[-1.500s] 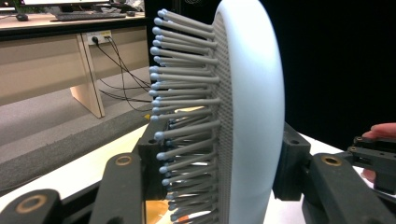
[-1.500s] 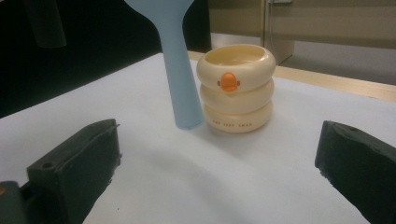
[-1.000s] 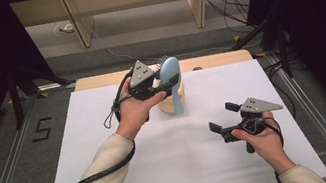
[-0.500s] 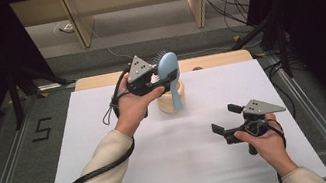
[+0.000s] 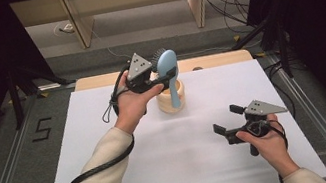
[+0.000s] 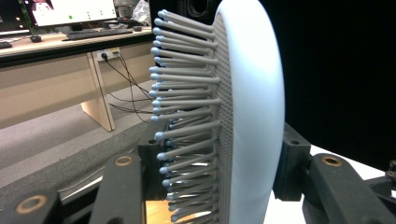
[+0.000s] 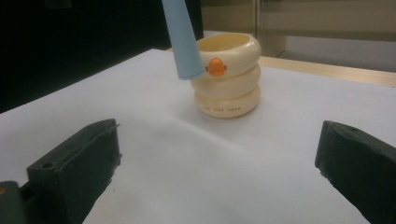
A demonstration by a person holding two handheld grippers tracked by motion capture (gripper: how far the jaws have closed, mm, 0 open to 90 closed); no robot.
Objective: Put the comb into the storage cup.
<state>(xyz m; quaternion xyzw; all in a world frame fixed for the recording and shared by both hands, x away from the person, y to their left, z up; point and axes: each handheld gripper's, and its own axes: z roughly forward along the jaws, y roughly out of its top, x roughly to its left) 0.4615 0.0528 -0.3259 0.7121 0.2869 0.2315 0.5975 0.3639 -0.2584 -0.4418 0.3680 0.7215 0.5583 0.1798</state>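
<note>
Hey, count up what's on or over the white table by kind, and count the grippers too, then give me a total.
Hairbrush: 1, light blue, held in the left gripper above the cup.
Cup: 1, cream, ringed, with an orange mark.
Grippers: 2, the left shut on the hairbrush, the right gripper open.
Total: 4

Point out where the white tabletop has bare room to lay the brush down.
The white table is bare between the cream holder and the right tool, and along its near-left part beside the sleeve. It is crowded at the far middle, where the left tool holds the blue hairbrush over the holder.
</note>
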